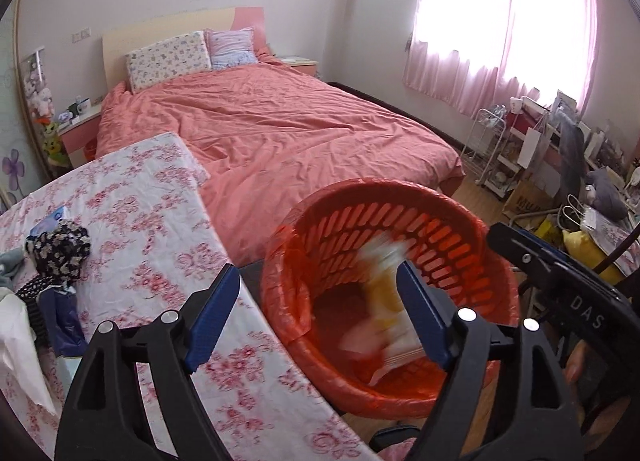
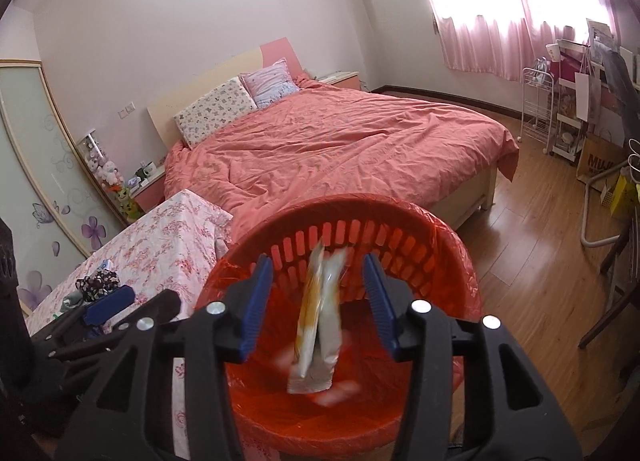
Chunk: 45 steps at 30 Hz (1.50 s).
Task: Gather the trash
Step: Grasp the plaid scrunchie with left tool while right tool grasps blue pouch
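A red slatted trash basket (image 1: 460,213) lined with a red bag stands beside the floral-clothed table (image 1: 132,197); it also shows in the right wrist view (image 2: 440,237). A white and yellow wrapper (image 2: 318,325) is motion-blurred in mid-air inside the basket, touching neither finger; it shows blurred in the left wrist view (image 1: 386,301) too. My right gripper (image 2: 318,303) is open above the basket mouth. My left gripper (image 1: 316,321) is open and empty, over the table edge and the basket rim. Pale scraps lie at the basket bottom.
On the table lie a dark patterned cloth (image 1: 60,249), a blue packet (image 1: 54,221) and white tissue (image 1: 20,353). A bed with a coral duvet (image 1: 280,133) is behind. Cluttered shelves and bags (image 1: 560,165) line the right wall; wooden floor (image 2: 540,261) lies right of the basket.
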Available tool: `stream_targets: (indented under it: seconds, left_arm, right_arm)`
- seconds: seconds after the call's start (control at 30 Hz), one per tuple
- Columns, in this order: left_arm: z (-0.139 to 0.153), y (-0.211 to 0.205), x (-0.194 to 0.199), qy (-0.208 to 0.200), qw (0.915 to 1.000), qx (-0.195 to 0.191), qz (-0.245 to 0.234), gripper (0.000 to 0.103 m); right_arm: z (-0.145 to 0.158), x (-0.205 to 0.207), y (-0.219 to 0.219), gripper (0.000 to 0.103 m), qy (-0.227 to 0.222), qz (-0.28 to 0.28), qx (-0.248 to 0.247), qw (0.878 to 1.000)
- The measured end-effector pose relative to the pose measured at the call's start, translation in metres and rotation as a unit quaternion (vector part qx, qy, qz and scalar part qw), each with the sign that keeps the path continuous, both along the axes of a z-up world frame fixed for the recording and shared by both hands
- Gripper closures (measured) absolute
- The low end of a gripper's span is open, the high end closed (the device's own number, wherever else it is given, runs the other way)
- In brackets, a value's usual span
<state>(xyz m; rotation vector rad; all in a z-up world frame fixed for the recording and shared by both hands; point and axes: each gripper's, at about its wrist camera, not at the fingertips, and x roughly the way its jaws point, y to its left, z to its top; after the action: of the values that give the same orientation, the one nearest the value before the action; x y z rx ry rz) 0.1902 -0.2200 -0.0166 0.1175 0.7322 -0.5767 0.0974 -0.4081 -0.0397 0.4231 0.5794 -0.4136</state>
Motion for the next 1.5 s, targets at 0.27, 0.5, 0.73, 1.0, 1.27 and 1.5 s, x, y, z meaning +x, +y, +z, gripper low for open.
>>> stream_targets:
  seconds: [0.27,0.5,0.73,1.0,1.27,1.5]
  left_arm:
    - [0.009,0.051,-0.018,-0.026,0.9972,0.034,0.061,0.012]
    - [0.015,0.129,-0.016,-0.022,0.9905,0.037,0.13,0.012]
    - [0.012,0.234,-0.005,-0.019,0.9714,0.043,0.233,0.012]
    - [-0.007,0.322,0.022,0.004,0.9413,0.054,0.333,0.012]
    - [-0.023,0.362,0.036,0.034,0.9351,0.028,0.352,0.009]
    - [-0.037,0.372,0.049,0.047,0.9386,0.029,0.341,0.008]
  right_arm:
    - [0.008,0.0,0.031,0.051,0.02,0.013,-0.022,0.999]
    - [0.013,0.011,0.08,0.048,0.037,0.051,-0.038,0.997]
    - [0.01,0.031,0.141,0.047,0.056,0.099,-0.047,0.992]
    - [-0.002,0.071,0.22,0.046,0.075,0.176,-0.044,0.981]
    - [-0.028,0.12,0.281,0.045,0.109,0.238,-0.034,0.965]
    - [-0.05,0.144,0.294,0.045,0.149,0.242,-0.028,0.958]
